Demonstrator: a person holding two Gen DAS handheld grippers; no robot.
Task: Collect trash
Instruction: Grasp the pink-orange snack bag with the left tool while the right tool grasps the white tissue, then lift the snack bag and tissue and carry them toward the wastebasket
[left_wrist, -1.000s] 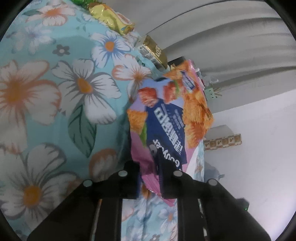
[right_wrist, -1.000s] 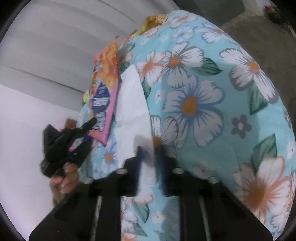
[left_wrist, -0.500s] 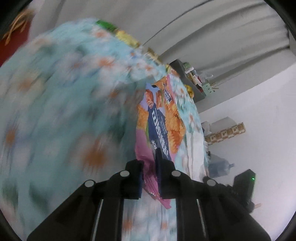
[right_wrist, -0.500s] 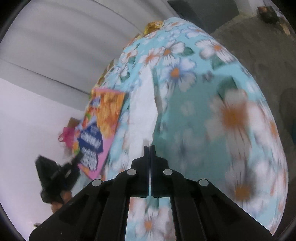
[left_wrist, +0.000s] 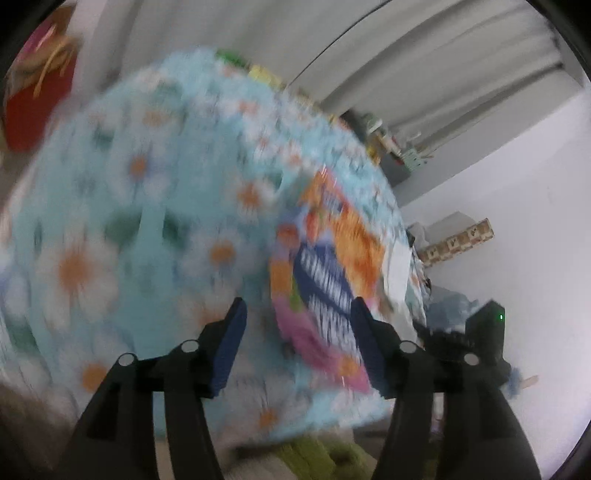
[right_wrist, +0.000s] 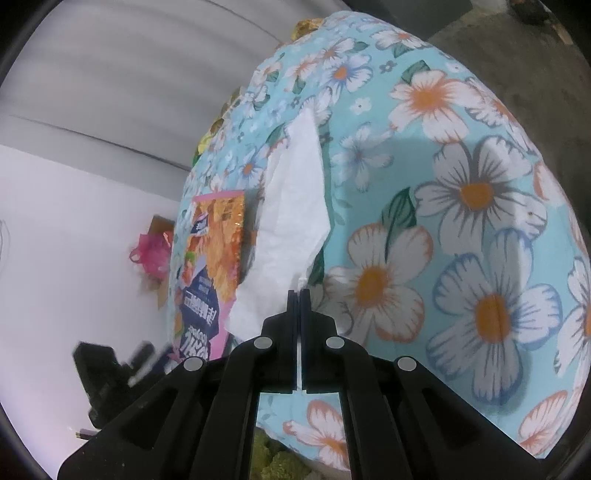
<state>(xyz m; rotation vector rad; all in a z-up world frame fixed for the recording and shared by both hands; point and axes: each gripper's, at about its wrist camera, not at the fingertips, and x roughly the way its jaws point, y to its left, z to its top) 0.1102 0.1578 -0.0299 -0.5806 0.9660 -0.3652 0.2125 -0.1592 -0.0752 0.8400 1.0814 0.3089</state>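
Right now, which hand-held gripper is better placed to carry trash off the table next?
Right. Its hand-held gripper is shut on the white tissue. The left hand-held gripper has just been opening; its jaws stand apart and the snack bag lies loose on the cloth.

Snack bag (left_wrist: 325, 280): flat foil wrapper, pink edge, dark blue label panel, orange snack print. Lies on the floral worktop (right_wrist: 461, 192) between the parted left tongs (left_wrist: 297, 339), nearer the right pad, untouched. White tissue (right_wrist: 291, 206): crumpled sheet just beside the bag, one corner pinched in the closed right tongs (right_wrist: 299, 295).
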